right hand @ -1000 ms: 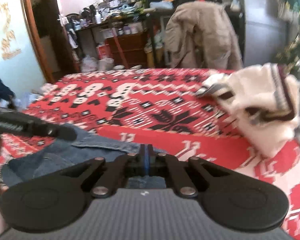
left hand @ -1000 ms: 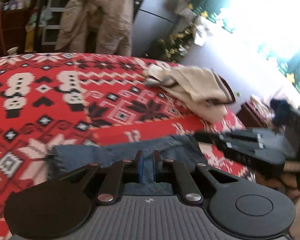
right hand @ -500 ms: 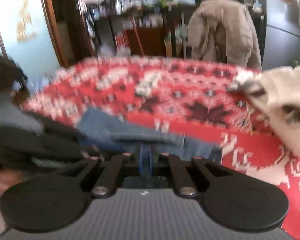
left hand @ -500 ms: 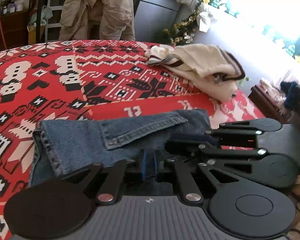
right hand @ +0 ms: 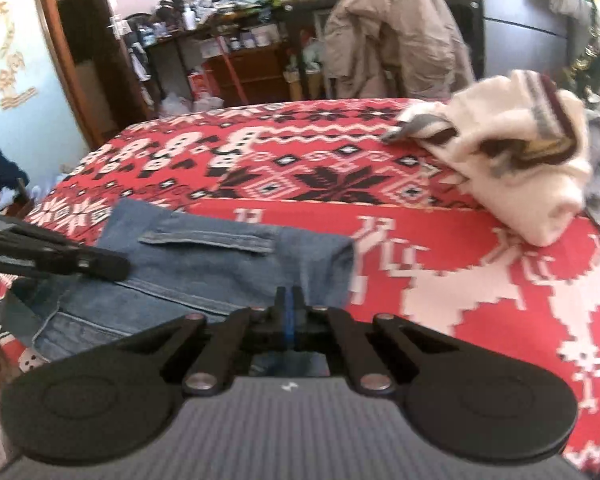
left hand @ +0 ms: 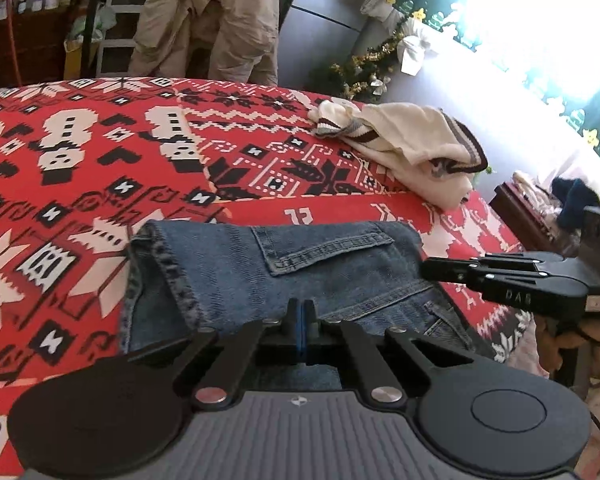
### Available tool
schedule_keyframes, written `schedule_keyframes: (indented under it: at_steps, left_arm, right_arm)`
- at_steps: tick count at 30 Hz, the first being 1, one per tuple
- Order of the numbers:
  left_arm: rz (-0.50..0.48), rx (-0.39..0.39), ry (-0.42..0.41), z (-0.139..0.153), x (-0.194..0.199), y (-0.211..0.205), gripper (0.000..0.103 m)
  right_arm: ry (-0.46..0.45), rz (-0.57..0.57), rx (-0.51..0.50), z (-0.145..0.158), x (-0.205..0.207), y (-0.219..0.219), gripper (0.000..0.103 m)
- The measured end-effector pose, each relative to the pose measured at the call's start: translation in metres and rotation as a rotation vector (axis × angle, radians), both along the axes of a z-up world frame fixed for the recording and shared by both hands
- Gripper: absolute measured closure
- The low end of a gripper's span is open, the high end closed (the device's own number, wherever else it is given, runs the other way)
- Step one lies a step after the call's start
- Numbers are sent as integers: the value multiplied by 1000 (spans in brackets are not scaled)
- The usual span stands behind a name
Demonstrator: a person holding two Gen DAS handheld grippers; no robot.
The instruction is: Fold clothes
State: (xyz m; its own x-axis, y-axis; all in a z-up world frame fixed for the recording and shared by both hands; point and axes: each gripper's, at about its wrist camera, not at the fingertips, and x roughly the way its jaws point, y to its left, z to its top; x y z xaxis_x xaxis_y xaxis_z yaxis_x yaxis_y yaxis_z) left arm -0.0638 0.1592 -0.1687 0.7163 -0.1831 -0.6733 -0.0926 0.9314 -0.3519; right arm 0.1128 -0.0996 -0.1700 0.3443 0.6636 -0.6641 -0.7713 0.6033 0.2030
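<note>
Both jaws together on the jeans (left hand: 300, 268): left gripper (left hand: 300, 320), right gripper (right hand: 288, 304). Risk: uneven pull skewing the fold, denim slipping free.

1 denim garment (left hand: 268, 272), 1 cream sweater (left hand: 412, 148), 1 tan jacket (left hand: 216, 16), 2 grippers (left hand: 300, 312).

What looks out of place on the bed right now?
The cream sweater lies crumpled in a heap near the far corner of the red blanket, unfolded. The jeans lie folded and flat at the near edge. Nothing looks spilled or damaged.
</note>
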Motion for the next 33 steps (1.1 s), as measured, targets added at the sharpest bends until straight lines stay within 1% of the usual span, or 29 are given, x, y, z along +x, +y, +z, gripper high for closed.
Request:
schedule_keyframes:
  at_steps: [1,2,4,6,7,9,11,12,14,15,16,18,19,20,21,22,26,29,30,31,33]
  left_arm:
    - [14,14,-1,3,-1,1,101]
    - [29,27,-1,6,-3,2,100]
    - [53,41,-17,14,-5,7,96]
    - [85,38,-34,19,-2,16,96]
    - [103,34,-34,18,2,21,96]
    - [131,23,-30,15,11,31,96]
    - [149,51,2,7,20,36,96]
    - [150,64,20,2,21,38,99]
    - [138,64,43,-7,19,40,100]
    - [132,63,51,-10,17,40,100]
    - [127,67,54,-10,14,40,100]
    - [127,79,62,-9,7,40,100]
    - [137,76,65,-7,5,40,100]
    - [144,77,63,-4,1,40,100]
    - [148,83,57,-1,-2,38,100]
    - [147,86,45,3,-6,36,96]
    - [84,44,-12,15,-14,9,96]
    - [24,9,-42,21,-16,-16,96]
    - [2,7,-45,21,-16,-24,96]
    - [-14,21,-37,18,-15,-31,96]
    - [-28,54,-8,8,-12,-43,96]
  right_arm:
    - [17,-26,5,1,4,-5,100]
    - [25,-45,7,3,7,-9,100]
    - [0,-51,27,11,10,-12,100]
    - [-19,-49,62,22,13,-11,100]
    - [-26,-46,81,26,15,-10,97]
    - [-39,-33,86,31,19,0,95]
    - [-33,-13,63,26,25,16,95]
    - [-21,-7,41,19,29,25,95]
    - [-17,-3,-5,4,32,34,95]
    - [-10,-1,-8,-4,32,34,95]
    - [2,-8,14,-10,32,29,95]
    - [33,-18,31,-14,33,20,95]
    - [37,-28,15,-13,33,16,95]
    - [26,-45,-14,-13,33,12,92]
    - [16,-57,-36,-13,32,8,93]
    - [5,-54,-38,-10,30,4,94]
    - [-59,24,24,17,1,-4,93]
    - [-69,110,46,29,-26,9,93]
    - [-56,135,54,29,-34,16,93]
    - [-47,160,59,29,-42,22,93]
    - [-58,195,37,23,-56,36,93]
